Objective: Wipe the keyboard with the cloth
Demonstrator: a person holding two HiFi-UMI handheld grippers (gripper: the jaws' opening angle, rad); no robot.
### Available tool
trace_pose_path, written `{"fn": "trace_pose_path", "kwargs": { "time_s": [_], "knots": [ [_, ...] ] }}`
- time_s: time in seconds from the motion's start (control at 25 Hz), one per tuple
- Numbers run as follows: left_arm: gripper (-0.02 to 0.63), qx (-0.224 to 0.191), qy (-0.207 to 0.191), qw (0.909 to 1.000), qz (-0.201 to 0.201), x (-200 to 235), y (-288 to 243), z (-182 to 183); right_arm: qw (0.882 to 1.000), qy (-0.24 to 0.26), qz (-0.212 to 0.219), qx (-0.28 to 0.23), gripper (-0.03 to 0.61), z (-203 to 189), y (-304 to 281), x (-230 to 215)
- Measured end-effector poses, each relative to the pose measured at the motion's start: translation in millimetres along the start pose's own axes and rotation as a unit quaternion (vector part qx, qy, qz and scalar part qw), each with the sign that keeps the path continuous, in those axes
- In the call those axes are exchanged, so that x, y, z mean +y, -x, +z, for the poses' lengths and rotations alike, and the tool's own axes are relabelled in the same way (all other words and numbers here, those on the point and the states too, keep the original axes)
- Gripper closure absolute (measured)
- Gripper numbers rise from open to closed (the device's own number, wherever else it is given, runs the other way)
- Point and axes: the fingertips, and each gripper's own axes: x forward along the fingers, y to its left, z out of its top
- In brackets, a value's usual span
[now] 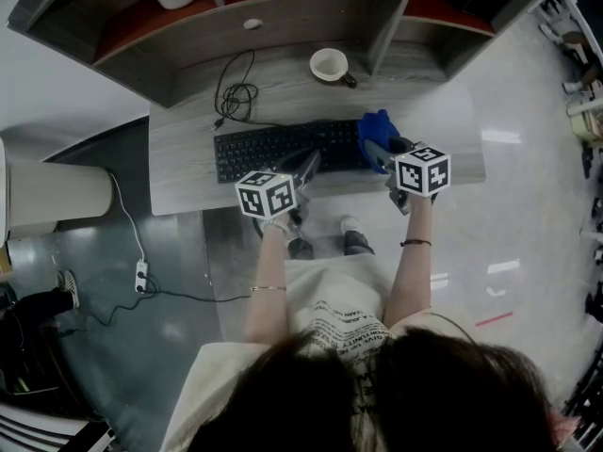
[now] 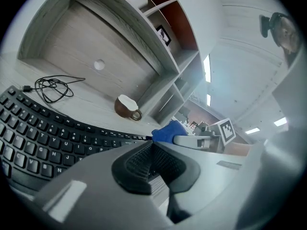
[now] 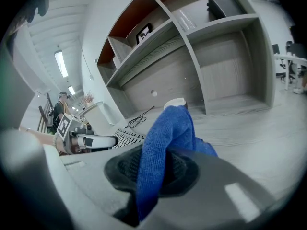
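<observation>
Cloth (image 3: 163, 138), blue and soft, pinched at a fold between the closed fingers (image 3: 120, 169) of the right gripper (image 1: 379, 153), bunched at the right end of the keyboard (image 1: 283, 149) on the table (image 1: 179, 172). Left gripper (image 1: 303, 168) at the keyboard's front edge, fingers together on nothing. Likely light and limp, best held by a thick fold.

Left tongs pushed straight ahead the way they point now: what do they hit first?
Probably the keyboard, at its right end just beyond the shut left tongs. Past it is the blue cloth in the right tongs. Depth is unclear.
</observation>
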Motion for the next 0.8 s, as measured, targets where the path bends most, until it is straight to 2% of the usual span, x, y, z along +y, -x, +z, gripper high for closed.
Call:
{"fn": "trace_pose_path", "kwargs": {
  "time_s": [0.8],
  "knots": [
    [0.626,-0.004,0.002,1.0,0.005,24.2,37.1,4.2,1.0,0.003,0.003,-0.002,0.52,-1.0,-27.3,34.8]
  ]
}}
